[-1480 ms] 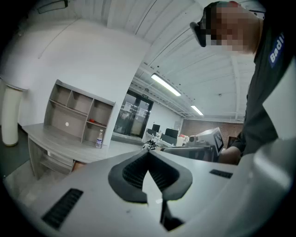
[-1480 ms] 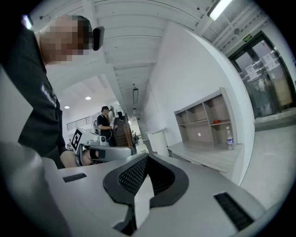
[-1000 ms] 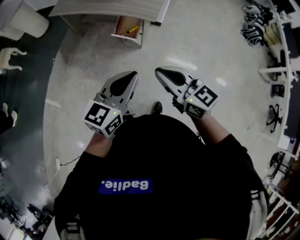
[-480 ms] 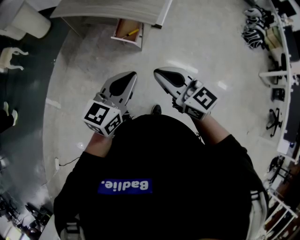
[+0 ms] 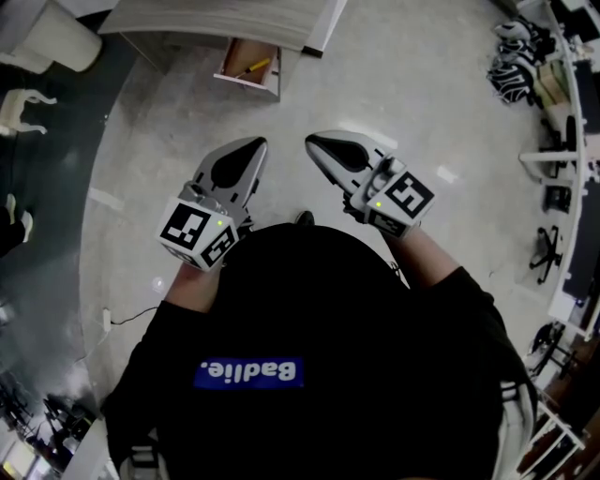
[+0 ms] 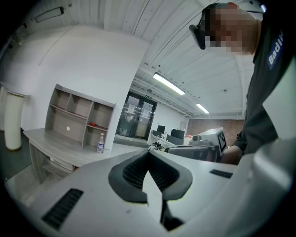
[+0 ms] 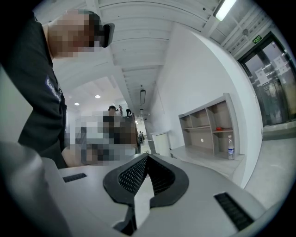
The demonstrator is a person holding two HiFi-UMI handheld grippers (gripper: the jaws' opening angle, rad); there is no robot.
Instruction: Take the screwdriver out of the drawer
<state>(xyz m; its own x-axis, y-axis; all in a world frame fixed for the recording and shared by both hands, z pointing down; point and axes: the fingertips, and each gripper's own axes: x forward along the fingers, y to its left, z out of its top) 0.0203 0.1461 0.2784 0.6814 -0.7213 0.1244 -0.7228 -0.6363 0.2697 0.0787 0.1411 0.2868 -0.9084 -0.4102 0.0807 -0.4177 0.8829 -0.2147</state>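
The wooden drawer [image 5: 269,82] stands pulled out from under the grey desk [image 5: 216,19] at the top of the head view. A yellow-handled screwdriver [image 5: 255,67] lies inside it. My left gripper [image 5: 259,142] and right gripper [image 5: 311,142] are held side by side in front of the person's chest, well short of the drawer, and both point toward it. Both are shut with nothing between their jaws. In the left gripper view the left gripper [image 6: 148,152] has its pads meeting at the tip. The right gripper [image 7: 147,156] looks the same in the right gripper view.
A white cylindrical bin [image 5: 56,37] stands at the desk's left end. On the desk are a shelf unit [image 6: 81,118] and a bottle [image 6: 100,143]. Office chairs and clutter [image 5: 525,66] line the right side. A cable [image 5: 131,323] lies on the floor at left.
Both grippers have moved a little up the head view, toward the drawer, the left one also slightly leftward. Their jaws stay shut.
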